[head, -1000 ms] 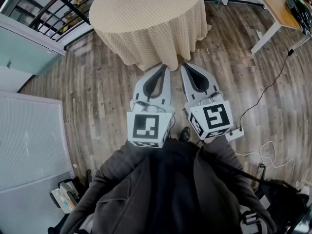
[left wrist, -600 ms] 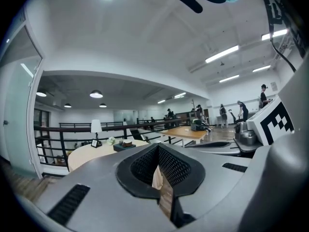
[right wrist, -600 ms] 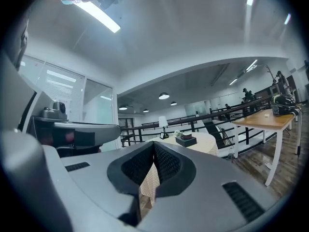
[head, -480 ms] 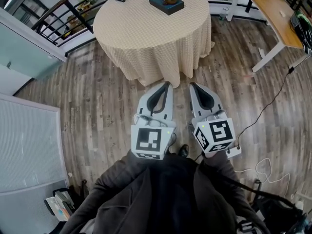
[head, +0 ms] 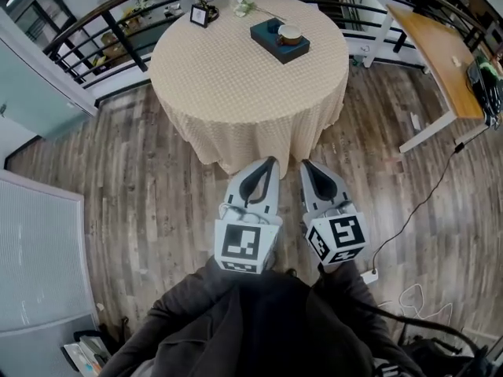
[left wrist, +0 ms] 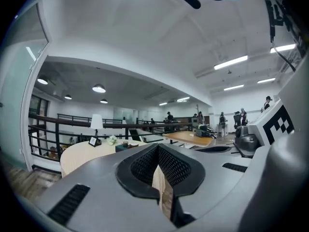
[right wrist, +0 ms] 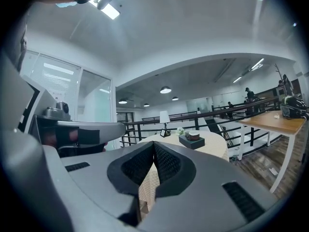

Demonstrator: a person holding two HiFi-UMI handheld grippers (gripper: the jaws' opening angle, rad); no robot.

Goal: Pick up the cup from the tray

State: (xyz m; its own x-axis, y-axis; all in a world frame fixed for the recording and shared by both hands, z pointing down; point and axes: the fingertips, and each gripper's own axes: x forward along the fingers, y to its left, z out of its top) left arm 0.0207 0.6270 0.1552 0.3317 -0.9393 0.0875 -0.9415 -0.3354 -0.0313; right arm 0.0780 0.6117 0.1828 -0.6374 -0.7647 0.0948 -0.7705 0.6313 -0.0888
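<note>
The cup (head: pixel 289 33) sits on a dark tray (head: pixel 266 34) at the top of the head view, just right of centre, on a round cloth-covered table (head: pixel 236 93). Lower in the frame, side by side and well apart from the cup, the left gripper (head: pixel 268 163) and right gripper (head: pixel 306 165) both have their jaws pressed together on nothing (only tablecloth shows beyond the tips).

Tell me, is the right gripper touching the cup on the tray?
Apart. Head view shows the right gripper short of the table, the cup far across it.
</note>
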